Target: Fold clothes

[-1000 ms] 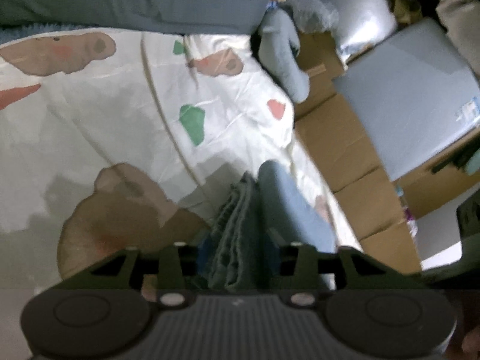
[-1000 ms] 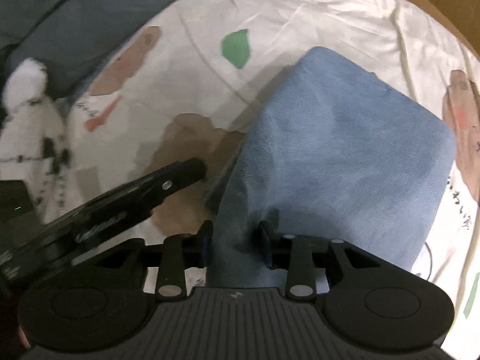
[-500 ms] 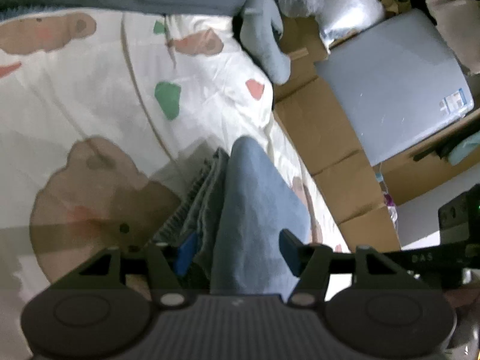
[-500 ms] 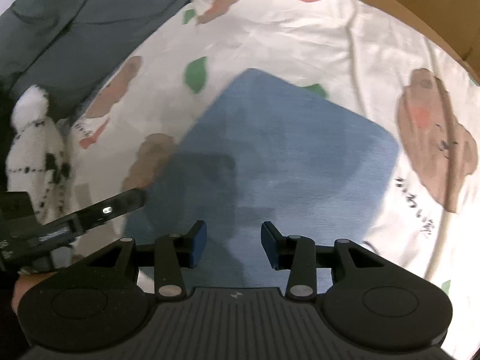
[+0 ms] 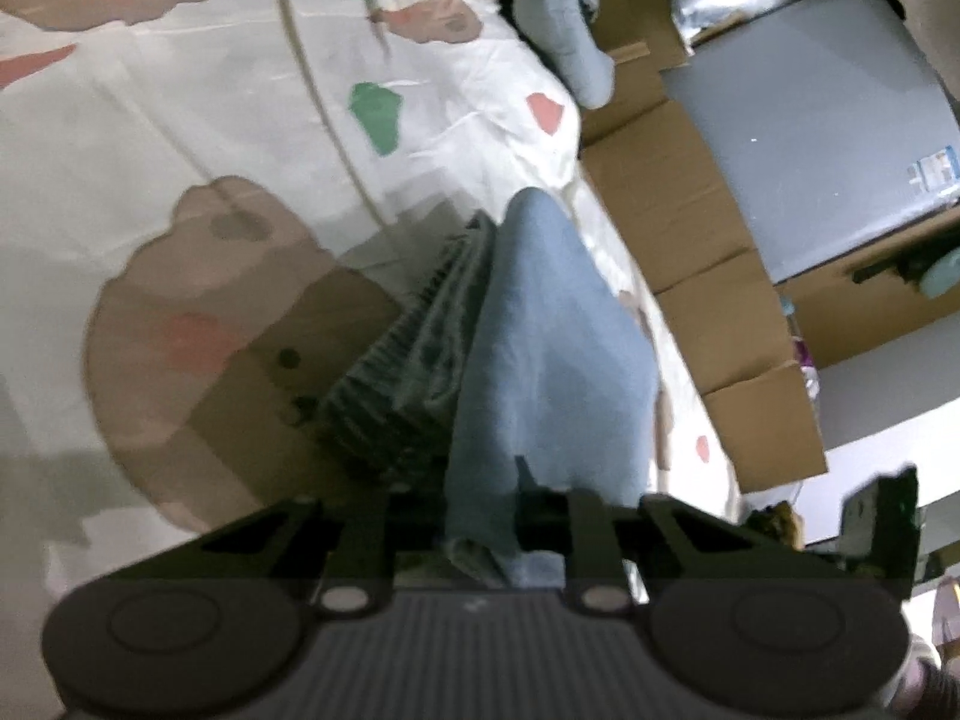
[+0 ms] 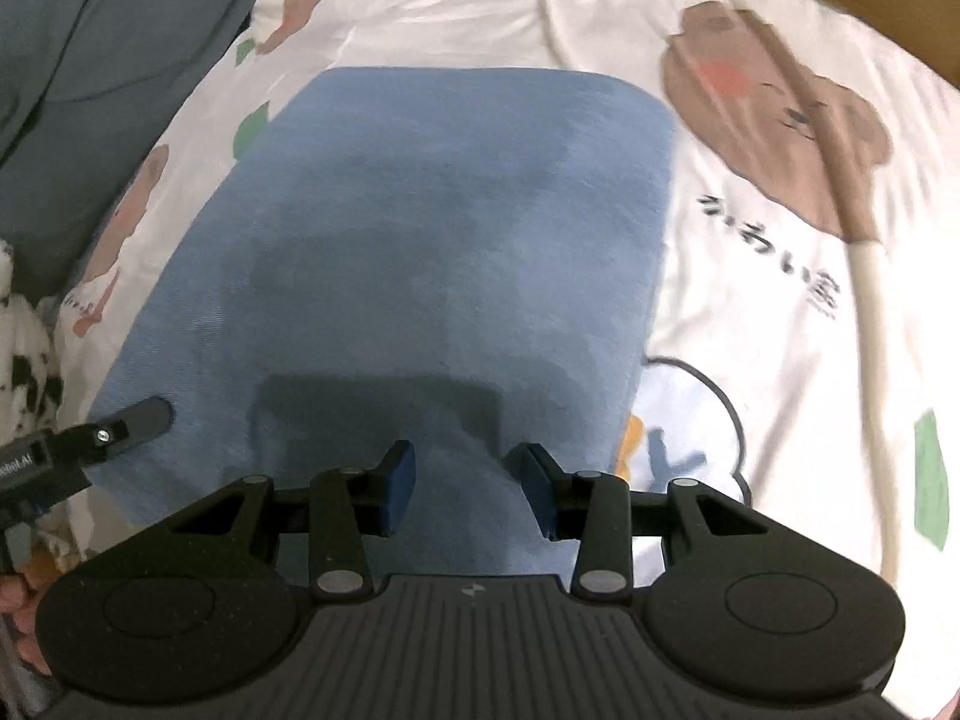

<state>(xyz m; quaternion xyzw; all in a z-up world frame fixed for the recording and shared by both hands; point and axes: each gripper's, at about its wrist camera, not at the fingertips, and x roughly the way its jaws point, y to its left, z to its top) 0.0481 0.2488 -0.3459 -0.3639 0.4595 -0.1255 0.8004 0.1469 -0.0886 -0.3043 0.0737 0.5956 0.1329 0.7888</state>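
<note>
Left gripper (image 5: pixel 480 510) jaws closing on blue garment (image 6: pixel 420 228) (folded) — right gripper (image 6: pixel 462 480) agape.

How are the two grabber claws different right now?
The left gripper has an edge of the blue garment between its jaws, which are closing; the right gripper has its jaws apart above the flat cloth, pinching nothing. The left gripper comes in at the garment's side edge, while the right gripper looks down on its top face. Both are black two-finger grippers over the same folded garment on the cartoon-print bedsheet.
</note>
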